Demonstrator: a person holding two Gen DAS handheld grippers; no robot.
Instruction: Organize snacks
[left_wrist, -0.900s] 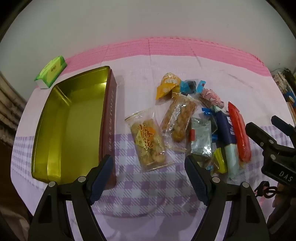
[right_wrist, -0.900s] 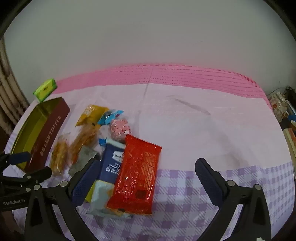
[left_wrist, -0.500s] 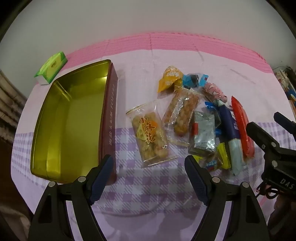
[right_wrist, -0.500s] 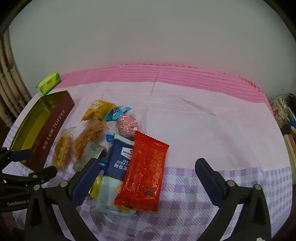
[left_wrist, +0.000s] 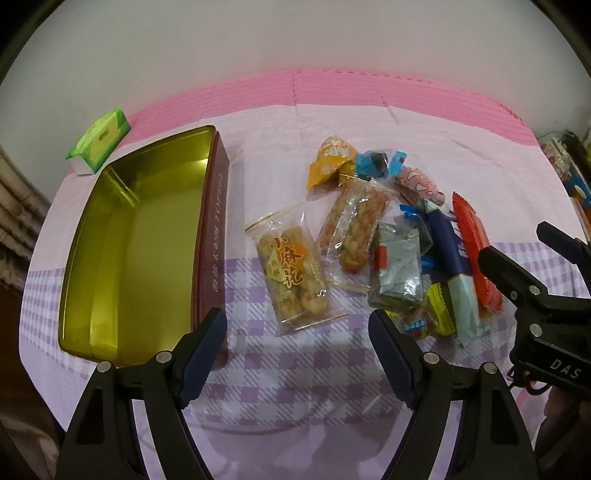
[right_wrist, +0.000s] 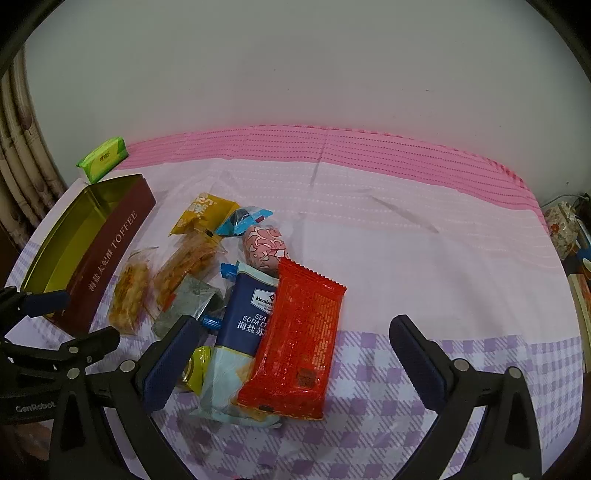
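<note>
Left wrist view looks down on the snacks, a loose cluster lying on the cloth to the right of an open toffee tin (left_wrist: 122, 254): a clear packet of fried twists (left_wrist: 291, 273) lies nearest the tin, a 2nd clear packet of twists (left_wrist: 354, 229) just right of it, a grey foil pack (left_wrist: 397, 273) beside that, and a blue soda cracker pack (left_wrist: 452, 258) with a red wrapper (left_wrist: 474, 251) at the right edge of the group. A yellow packet (left_wrist: 330, 158), a blue candy (left_wrist: 380, 162) and a pink patterned roll (left_wrist: 419, 184) sit at the far end. In the right wrist view the red wrapper (right_wrist: 299, 339) overlaps the blue soda cracker pack (right_wrist: 243, 325). The tin is gold inside, maroon outside, with nothing in it. The left hand-held gripper (left_wrist: 297, 343) hangs above the cloth with jaws spread wide and nothing between them, just short of the fried twists. The right hand-held gripper (right_wrist: 291, 354) is likewise spread wide, its jaws either side of the red wrapper's near end without pressing it. The counter (right_wrist: 424, 258) wears a pale pink cloth with a purple checked band near the cameras and a deeper pink striped band by the plain white wall (right_wrist: 295, 66). A green tissue pack (left_wrist: 98, 142) lies beyond the tin; curtain folds (right_wrist: 22, 147) hang at left, and clutter shows at the far right edge.
</note>
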